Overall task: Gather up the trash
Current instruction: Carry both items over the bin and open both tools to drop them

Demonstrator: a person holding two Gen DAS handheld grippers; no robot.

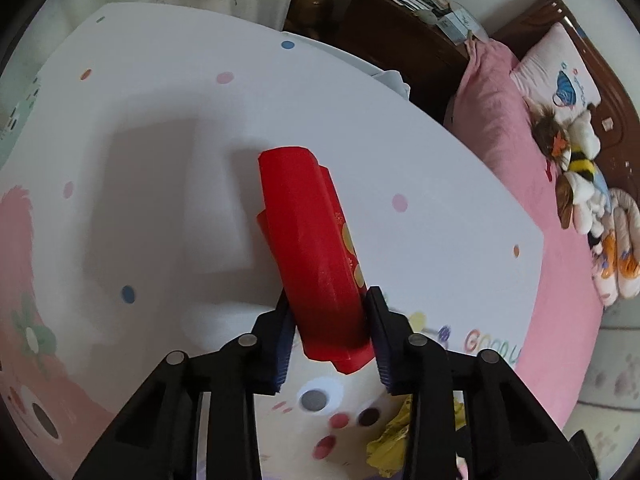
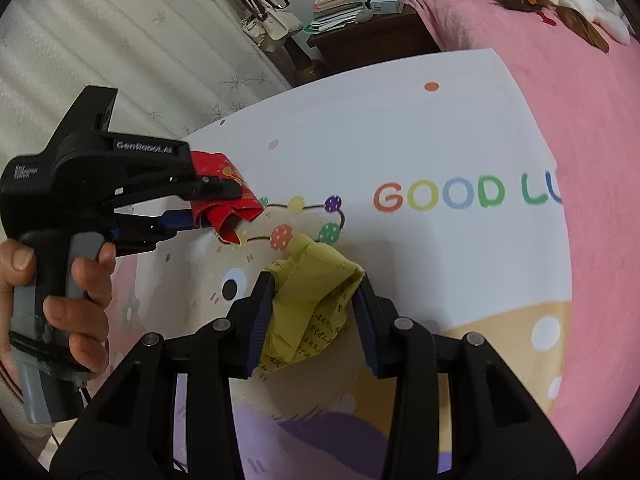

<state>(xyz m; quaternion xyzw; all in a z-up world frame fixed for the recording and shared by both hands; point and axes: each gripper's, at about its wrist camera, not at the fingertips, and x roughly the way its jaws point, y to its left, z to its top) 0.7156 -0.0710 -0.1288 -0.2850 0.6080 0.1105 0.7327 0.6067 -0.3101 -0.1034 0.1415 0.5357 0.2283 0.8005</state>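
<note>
Cartoon-printed white table (image 2: 400, 128), pink bed (image 2: 580, 120) beside

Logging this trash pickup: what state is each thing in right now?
Left tool: shut on the red packet.
Right tool: shut on the yellow paper.
Red packet: folded, gripped.
Yellow paper: crumpled, gripped.
Left hand: wrapped round the handle.

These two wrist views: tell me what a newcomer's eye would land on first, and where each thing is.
First the bright red folded paper, clamped in the left gripper over the white cartoon-printed board. Next the crumpled yellow paper pinched in the right gripper, just below the red piece in the right wrist view. Behind the board, a pink bed with stuffed toys fills the right side.
</note>
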